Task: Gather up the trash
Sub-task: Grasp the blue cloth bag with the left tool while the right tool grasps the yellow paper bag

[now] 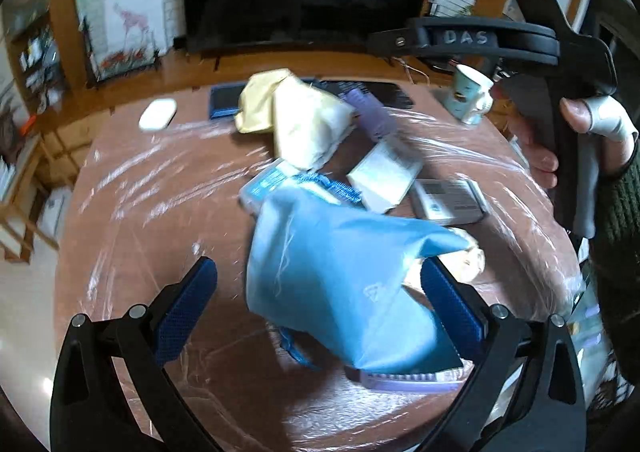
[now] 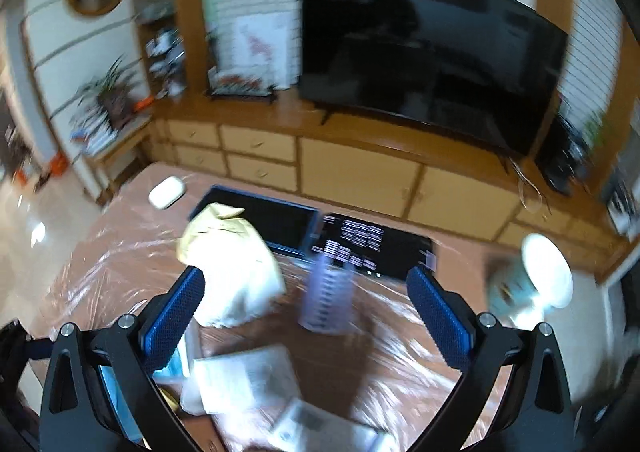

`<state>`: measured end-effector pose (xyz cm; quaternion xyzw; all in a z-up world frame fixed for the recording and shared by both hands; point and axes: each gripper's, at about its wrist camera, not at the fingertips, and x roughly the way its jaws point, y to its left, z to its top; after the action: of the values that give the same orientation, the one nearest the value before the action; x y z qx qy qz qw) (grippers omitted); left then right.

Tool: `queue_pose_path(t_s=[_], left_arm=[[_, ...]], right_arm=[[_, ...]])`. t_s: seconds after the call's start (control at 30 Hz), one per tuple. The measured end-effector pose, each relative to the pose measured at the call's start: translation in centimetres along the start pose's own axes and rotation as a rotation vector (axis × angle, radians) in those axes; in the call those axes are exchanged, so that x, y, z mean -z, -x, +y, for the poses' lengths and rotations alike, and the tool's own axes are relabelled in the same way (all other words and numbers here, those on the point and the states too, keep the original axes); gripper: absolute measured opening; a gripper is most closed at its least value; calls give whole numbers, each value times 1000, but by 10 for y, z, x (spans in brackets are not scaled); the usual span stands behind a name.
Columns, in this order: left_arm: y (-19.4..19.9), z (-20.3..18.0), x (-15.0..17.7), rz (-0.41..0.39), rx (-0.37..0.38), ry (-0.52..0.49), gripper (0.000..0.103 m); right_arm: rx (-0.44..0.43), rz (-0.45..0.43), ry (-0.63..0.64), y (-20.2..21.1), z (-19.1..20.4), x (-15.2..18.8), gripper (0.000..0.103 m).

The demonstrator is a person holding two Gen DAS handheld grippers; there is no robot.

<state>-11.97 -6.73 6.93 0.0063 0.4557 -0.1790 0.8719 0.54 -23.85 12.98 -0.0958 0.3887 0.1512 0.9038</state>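
Observation:
In the left wrist view a light blue bag (image 1: 336, 284) lies on the plastic-covered brown table (image 1: 168, 220), between the fingers of my open left gripper (image 1: 320, 300). Behind it lie a cream crumpled bag (image 1: 304, 120), white packets (image 1: 384, 176), a grey box (image 1: 448, 200) and a purple comb-like item (image 1: 372, 112). My right gripper is held above the table's right side, with a paper cup (image 1: 470, 94) beside it. In the right wrist view my right gripper (image 2: 304, 308) is open and empty above the cream bag (image 2: 236, 272), the purple item (image 2: 326, 292) and white packets (image 2: 244, 376).
A white oval case (image 1: 158, 114) sits at the table's far left. A blue-edged tablet (image 2: 276, 224) and a black keyboard-like pad (image 2: 372, 244) lie at the table's far side. The paper cup (image 2: 532, 280) stands at right. A TV (image 2: 432, 48) on a wooden cabinet stands beyond.

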Motion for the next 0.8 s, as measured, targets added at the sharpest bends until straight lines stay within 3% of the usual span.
queue_pose_path(t_s=[0.3,0.47,0.67,0.8], left_arm=[[-4,33,3,-4,27,93,101],[-1,38,-2,-24,106,113,101],[0,31,-11,-48,102,60,101],[-18,31,-14,24,104,12,101]], right_arm=[[-61,128,120,-73,38,-20,99],[-100,187,114,-97,40,-19,99],[-138,217,141,-108,49,-15,99],[-149,238,161,-114,53,-11,99]])
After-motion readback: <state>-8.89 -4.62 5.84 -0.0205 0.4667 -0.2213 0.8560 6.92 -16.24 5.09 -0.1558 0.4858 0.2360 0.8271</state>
